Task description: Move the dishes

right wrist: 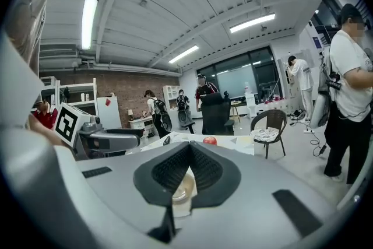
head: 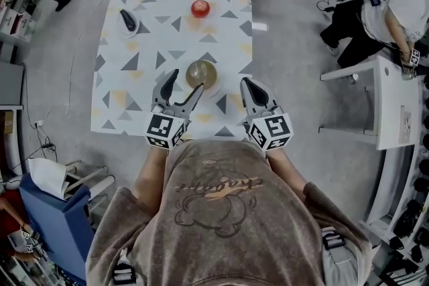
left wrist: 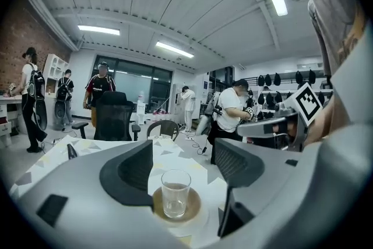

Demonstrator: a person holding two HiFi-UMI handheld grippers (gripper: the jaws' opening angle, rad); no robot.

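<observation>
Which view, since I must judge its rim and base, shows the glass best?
The left gripper view: the glass stands upright on a brown saucer, whole, seen from the side. The head view shows it only from above. The right gripper view shows just a sliver behind its shut jaws.

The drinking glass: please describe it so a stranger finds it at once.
Find the table with the triangle-patterned cloth. Near its front edge, in the middle, stands a clear glass on a round brown saucer. Unlike the red apple farther back, it is transparent.
</observation>
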